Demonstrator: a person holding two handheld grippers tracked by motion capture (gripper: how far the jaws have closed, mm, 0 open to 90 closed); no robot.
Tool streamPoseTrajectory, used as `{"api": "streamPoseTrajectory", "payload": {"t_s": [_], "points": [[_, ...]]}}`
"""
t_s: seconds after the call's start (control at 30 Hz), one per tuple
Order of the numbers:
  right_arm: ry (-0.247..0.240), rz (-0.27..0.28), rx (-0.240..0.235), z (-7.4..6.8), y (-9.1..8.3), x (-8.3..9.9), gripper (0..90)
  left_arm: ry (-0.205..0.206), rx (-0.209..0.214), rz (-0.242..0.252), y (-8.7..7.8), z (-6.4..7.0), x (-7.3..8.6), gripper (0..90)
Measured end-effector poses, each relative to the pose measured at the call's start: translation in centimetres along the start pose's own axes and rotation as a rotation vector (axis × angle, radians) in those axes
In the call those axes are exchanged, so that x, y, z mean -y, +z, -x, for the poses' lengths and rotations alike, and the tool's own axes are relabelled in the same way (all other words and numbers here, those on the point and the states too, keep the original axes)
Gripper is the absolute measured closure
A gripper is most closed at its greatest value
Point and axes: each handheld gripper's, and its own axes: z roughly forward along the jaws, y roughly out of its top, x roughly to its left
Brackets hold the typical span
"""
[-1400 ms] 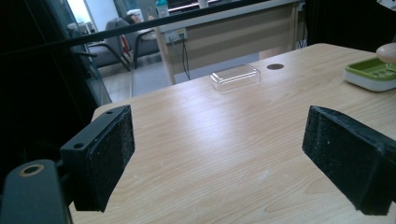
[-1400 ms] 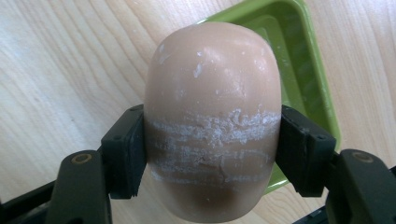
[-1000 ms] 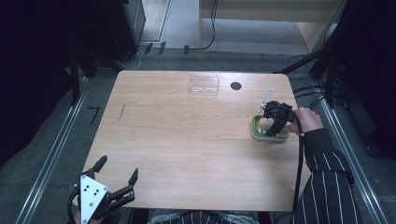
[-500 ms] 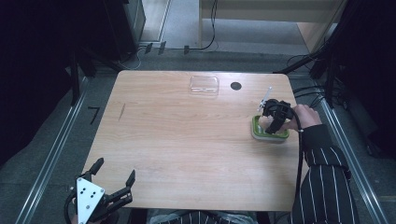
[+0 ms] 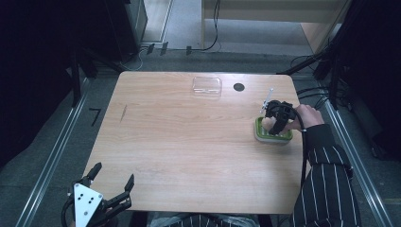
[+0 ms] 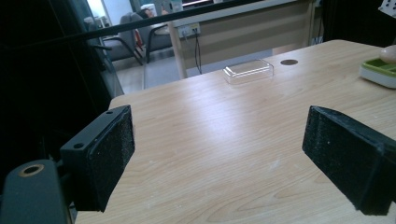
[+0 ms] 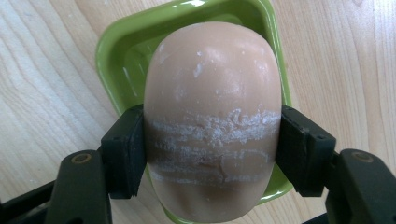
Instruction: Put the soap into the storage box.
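Observation:
A peach-coloured oval soap bar (image 7: 212, 116), scuffed with white marks, is clamped across its middle by my right gripper (image 7: 212, 151). It hangs just over a green soap dish (image 7: 126, 51). In the high view the right gripper (image 5: 273, 124) stands over that dish (image 5: 273, 138) near the table's right edge, held by a hand in a striped sleeve. My left gripper (image 5: 114, 172) is open off the table's near left corner, nothing between its pads (image 6: 109, 149). From there the dish (image 6: 379, 71) and the soap (image 6: 388, 53) show far right.
A clear plastic box (image 5: 207, 86) lies at the far middle of the wooden table (image 5: 189, 142), beside a round dark cable hole (image 5: 239, 87). In the left gripper view the box (image 6: 248, 71) and the hole (image 6: 289, 61) are straight ahead. Cables run on the floor beyond.
My left gripper has drifted a little down and left, away from the table's corner. The right gripper stays at the dish with the soap.

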Motion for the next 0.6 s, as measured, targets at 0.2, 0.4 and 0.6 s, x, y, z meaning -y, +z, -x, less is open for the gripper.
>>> {"api": "streamPoseTrajectory", "payload": {"t_s": [0.2,0.4,0.6], "points": [[-0.016,-0.006,-0.009,0.3,0.5,-0.2,33.9,-0.002,-0.011,-0.002,-0.3,-0.1,0.1,9.6],[-0.027,-0.015,-0.019,0.6,1.0,-0.2,33.9,-0.005,-0.023,-0.005,-0.7,-0.2,0.2,9.6],[-0.043,-0.028,-0.019,0.7,1.5,-0.2,33.8,-0.010,-0.033,-0.006,-1.0,-0.3,0.3,9.6]]}}
